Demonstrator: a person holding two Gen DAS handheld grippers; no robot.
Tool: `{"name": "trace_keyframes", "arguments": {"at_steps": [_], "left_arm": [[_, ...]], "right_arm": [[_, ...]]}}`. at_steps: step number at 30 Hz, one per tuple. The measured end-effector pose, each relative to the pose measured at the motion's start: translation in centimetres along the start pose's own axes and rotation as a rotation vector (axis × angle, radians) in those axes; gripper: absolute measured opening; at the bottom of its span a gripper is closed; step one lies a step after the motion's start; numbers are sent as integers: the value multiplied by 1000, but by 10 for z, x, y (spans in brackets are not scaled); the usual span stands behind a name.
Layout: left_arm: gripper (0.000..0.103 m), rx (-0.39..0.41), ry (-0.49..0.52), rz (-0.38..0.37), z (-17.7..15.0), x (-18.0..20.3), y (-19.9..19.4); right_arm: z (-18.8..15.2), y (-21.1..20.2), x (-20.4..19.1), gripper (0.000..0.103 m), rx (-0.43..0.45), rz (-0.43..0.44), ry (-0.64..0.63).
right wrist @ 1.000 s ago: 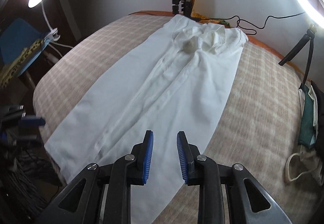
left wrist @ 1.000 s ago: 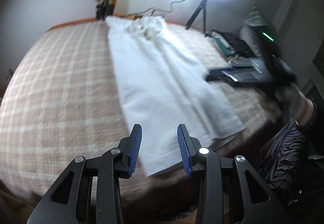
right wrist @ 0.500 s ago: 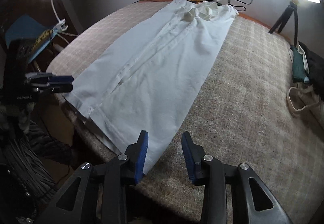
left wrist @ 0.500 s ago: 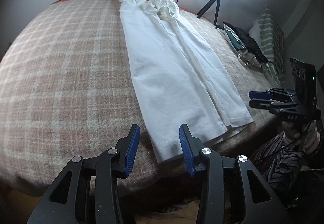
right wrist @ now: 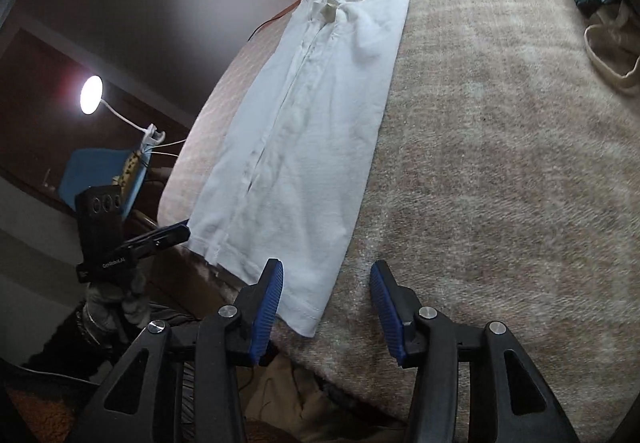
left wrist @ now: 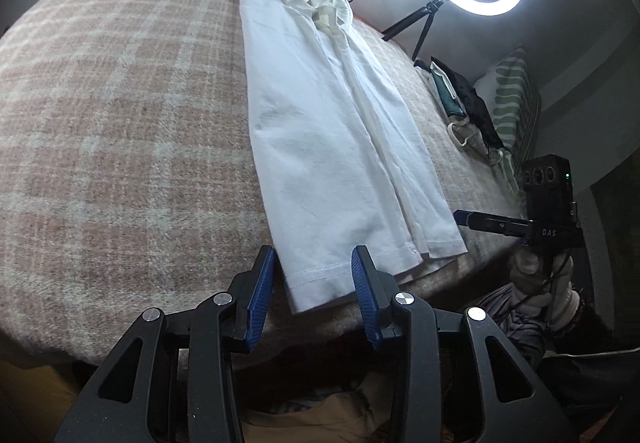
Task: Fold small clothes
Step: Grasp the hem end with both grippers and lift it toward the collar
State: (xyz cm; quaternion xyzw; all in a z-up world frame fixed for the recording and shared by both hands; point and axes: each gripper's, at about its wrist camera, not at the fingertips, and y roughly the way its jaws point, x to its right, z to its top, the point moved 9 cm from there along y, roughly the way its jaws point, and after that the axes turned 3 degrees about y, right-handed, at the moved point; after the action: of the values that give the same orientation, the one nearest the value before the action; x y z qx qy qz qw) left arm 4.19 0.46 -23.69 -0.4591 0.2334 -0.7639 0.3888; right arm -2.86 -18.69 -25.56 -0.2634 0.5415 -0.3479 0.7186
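White garment [left wrist: 340,147] is lying flat lengthwise on the plaid blanket [left wrist: 120,123], hem at the near edge. I'm lowering my left gripper [left wrist: 312,283] over the hem's left corner, jaws part open, gripping nothing. My right gripper [right wrist: 326,299] has swung out to the right corner since a second ago, jaws just widening, empty; pads probably not touching cloth

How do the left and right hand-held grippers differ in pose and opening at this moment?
The right hand-held gripper, whose jaws have just been opening, gapes wider than the left hand-held gripper. The left frames the near-left hem corner of the white garment; the right frames the near-right corner. Both are open and grip nothing.
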Motion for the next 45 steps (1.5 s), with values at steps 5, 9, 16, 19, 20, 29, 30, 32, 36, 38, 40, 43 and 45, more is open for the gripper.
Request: {"name": "trace_keyframes", "arguments": {"at_steps": [5, 9, 16, 19, 20, 29, 30, 32, 36, 38, 40, 43, 45], "left_arm": [[25, -23, 5, -27, -3, 4, 4], [13, -39, 4, -36, -3, 6, 8], [6, -5, -30, -77, 1, 8, 4], [5, 29, -63, -118, 7, 8, -4], [5, 40, -67, -127, 10, 9, -7], [5, 116, -67, -165, 52, 17, -18], [4, 124, -67, -167, 59, 16, -19], [4, 136, -60, -161, 71, 15, -18], [4, 158, -55, -139, 96, 10, -16], [4, 159, -52, -126, 109, 6, -11], [4, 157, -43, -101, 121, 1, -3], [4, 146, -44, -76, 133, -5, 11], [4, 135, -46, -62, 139, -11, 19]], "right_arm": [[-6, 6, -8, 43, -30, 47, -9], [-9, 13, -15, 33, -48, 57, -25], [-14, 21, -21, 7, -72, 85, 12], [-10, 13, -22, 5, -55, 138, 47], [-8, 9, -21, 5, -48, 154, 51], [26, -11, -30, 5, 33, 239, 89], [32, -13, -30, 5, 42, 240, 93], [45, -14, -29, 5, 58, 236, 98], [72, -18, -21, 5, 89, 218, 107], [87, -20, -16, 5, 95, 210, 117], [98, -12, -14, 5, 96, 192, 126], [113, -4, -5, 5, 95, 177, 151], [122, 2, 3, 5, 94, 163, 171]]}}
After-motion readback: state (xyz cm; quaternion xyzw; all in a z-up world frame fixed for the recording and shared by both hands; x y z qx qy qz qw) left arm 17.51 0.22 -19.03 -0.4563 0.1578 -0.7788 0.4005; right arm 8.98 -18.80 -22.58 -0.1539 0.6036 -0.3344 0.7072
